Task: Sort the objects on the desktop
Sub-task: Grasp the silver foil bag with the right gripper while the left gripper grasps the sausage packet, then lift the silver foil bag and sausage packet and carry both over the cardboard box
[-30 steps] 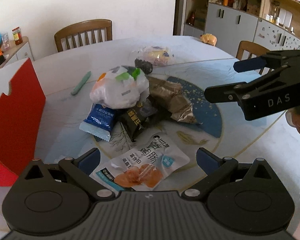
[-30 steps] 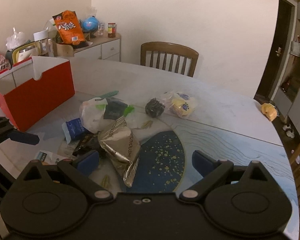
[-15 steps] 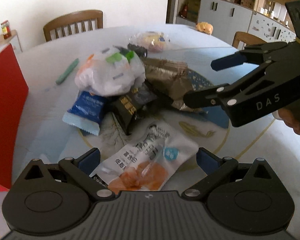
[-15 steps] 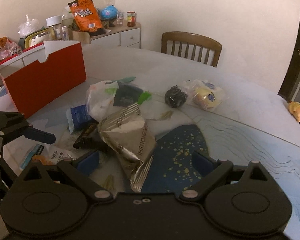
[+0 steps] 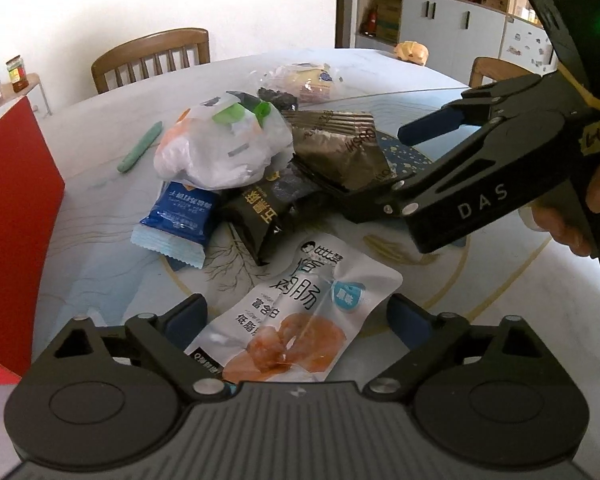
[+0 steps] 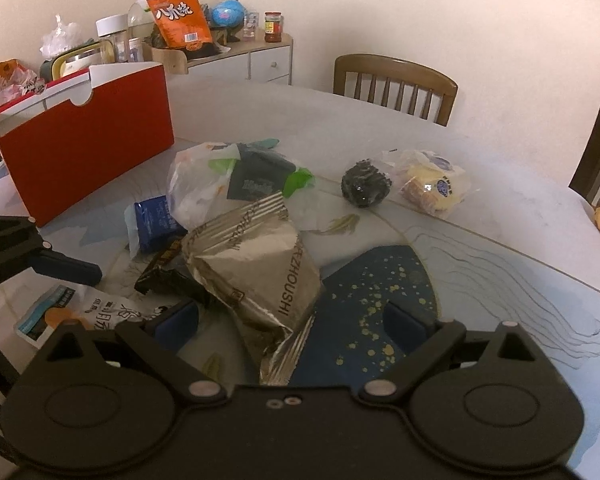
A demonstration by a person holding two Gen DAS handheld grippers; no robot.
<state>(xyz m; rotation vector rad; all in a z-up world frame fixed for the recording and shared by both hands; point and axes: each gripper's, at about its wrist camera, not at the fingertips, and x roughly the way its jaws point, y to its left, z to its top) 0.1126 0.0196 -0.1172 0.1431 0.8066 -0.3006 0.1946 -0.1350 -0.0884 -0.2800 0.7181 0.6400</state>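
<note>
A pile of snack packets lies mid-table. My left gripper (image 5: 298,316) is open, its fingers either side of a white chicken-sausage pouch (image 5: 296,312). My right gripper (image 6: 292,320) is open, straddling the tail of a brown foil bag (image 6: 256,268); it shows in the left wrist view (image 5: 368,168) reaching into the pile from the right. Behind are a black packet (image 5: 260,216), a blue packet (image 5: 180,216), a white plastic bag (image 5: 220,148), a dark round object (image 6: 365,185) and a clear bread bag (image 6: 432,184).
A red box (image 6: 84,140) with an open top stands on the table's left side. A green pen (image 5: 140,146) lies behind the pile. Wooden chairs (image 6: 396,86) ring the table. A cluttered sideboard (image 6: 236,56) stands by the wall.
Both grippers have moved in closer to the pile. The right gripper has come down over the brown foil bag, and the left one has closed in on the white pouch.
</note>
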